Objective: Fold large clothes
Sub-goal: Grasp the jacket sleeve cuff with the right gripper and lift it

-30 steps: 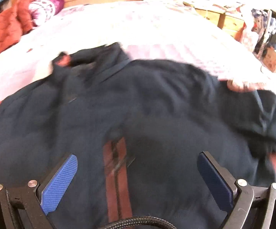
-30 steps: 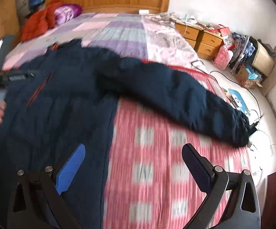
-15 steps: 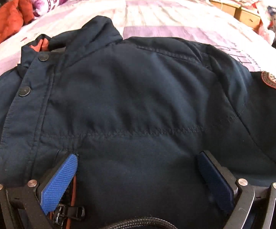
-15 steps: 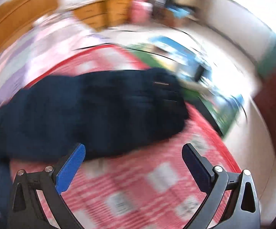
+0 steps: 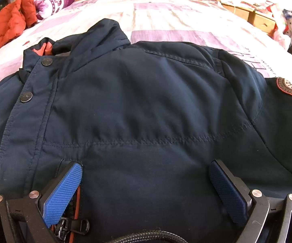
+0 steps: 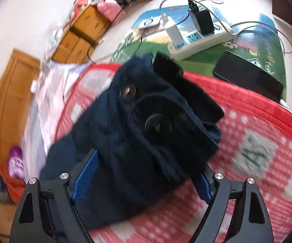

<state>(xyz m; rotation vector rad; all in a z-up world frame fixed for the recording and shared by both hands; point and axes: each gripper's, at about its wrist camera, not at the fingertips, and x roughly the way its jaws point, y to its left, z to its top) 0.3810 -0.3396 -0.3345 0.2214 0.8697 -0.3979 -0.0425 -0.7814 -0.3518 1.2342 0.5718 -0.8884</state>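
You are starting the sleeve fold: your right gripper [image 6: 144,182] is closing its jaws around the cuff [image 6: 156,121] of the navy jacket [image 5: 146,111] spread on the bed [image 5: 166,20], while your left gripper [image 5: 146,184] rests jaws apart on its chest, so next carry the sleeve across the body

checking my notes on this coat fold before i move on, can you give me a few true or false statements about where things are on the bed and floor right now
1. The navy jacket lies front up on the bed, snap buttons showing. True.
2. The sleeve cuff sits between the right gripper jaws. True; the jaws are closing around it.
3. The left gripper is clamped on the collar. False; its jaws stand open over the jacket's chest, and the collar is farther up.
4. The orange jacket is spread over the navy one. False; it is bunched by the headboard.
5. A power strip lies on the floor mat past the bed edge. True.
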